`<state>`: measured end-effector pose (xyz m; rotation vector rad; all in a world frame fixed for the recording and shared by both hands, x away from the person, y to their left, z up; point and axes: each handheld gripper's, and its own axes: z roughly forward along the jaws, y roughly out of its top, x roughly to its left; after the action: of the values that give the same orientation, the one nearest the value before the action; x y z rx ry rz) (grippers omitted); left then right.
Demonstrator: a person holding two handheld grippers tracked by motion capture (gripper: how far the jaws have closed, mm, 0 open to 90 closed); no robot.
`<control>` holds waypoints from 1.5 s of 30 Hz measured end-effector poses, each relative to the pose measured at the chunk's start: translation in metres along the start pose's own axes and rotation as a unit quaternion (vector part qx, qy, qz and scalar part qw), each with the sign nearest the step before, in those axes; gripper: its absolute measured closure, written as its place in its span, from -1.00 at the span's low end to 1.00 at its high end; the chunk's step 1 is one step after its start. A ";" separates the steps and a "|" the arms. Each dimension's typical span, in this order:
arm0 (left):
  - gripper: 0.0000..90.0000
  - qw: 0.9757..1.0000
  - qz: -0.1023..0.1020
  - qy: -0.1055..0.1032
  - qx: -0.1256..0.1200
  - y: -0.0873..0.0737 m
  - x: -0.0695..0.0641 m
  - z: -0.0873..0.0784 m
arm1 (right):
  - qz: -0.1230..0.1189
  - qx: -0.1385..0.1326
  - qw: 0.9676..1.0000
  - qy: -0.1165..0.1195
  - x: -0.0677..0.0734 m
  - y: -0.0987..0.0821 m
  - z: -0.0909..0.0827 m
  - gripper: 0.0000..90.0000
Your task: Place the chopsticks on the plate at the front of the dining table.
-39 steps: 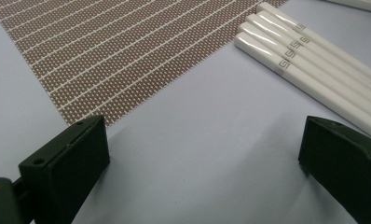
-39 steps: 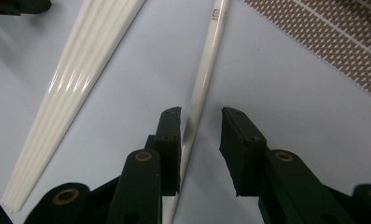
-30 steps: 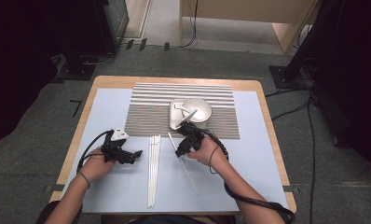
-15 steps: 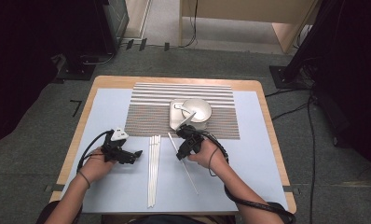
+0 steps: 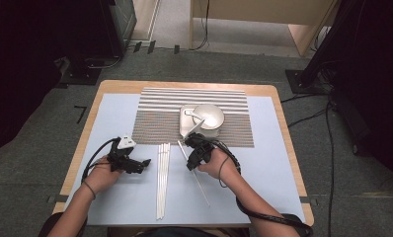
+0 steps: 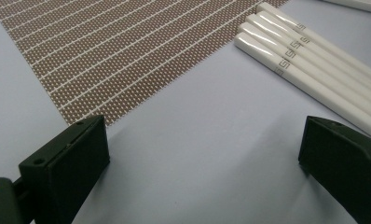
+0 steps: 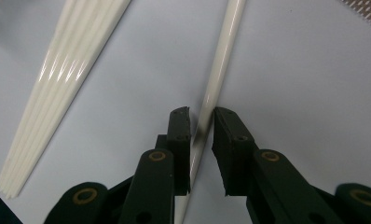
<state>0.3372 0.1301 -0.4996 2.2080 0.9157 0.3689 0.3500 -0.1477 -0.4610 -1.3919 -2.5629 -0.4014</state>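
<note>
— From above, what lies on the table?

— A striped mat at the far half, with a bowl on a tray on it. Nearer the person, a bundle of white chopsticks lies lengthwise, and one lone chopstick lies slanted just to its right. The left gripper sits left of the bundle, apart from it. The right gripper is over the lone chopstick's far part.

— And along the left gripper's own jaws?

— They stand wide apart with only bare table between them. The thick ends of the bundle lie ahead toward the right, beside the mat's corner.

— The right gripper's view?

— The right gripper has its jaws nearly together, having just been closing, with the lone chopstick running between them. The pads sit right against its sides; a grip, as far as I can tell. The bundle lies well off to the left.
</note>
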 end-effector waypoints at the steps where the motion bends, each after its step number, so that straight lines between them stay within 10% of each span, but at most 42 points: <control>1: -0.98 1.000 0.000 0.000 0.000 0.000 0.000 0.000 | 0.001 -0.001 1.000 -0.001 0.000 0.000 0.000 0.72; 30: -0.98 1.000 0.000 0.001 0.000 0.000 0.000 0.000 | -0.018 0.012 0.999 -0.031 0.005 0.004 0.002 0.89; 45: -0.98 1.000 -0.001 0.000 0.000 0.000 0.000 0.000 | 0.006 0.013 1.000 0.016 -0.010 0.011 -0.005 0.90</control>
<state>0.3371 0.1300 -0.4997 2.2068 0.9174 0.3693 0.3648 -0.1511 -0.4579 -1.3805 -2.5233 -0.3845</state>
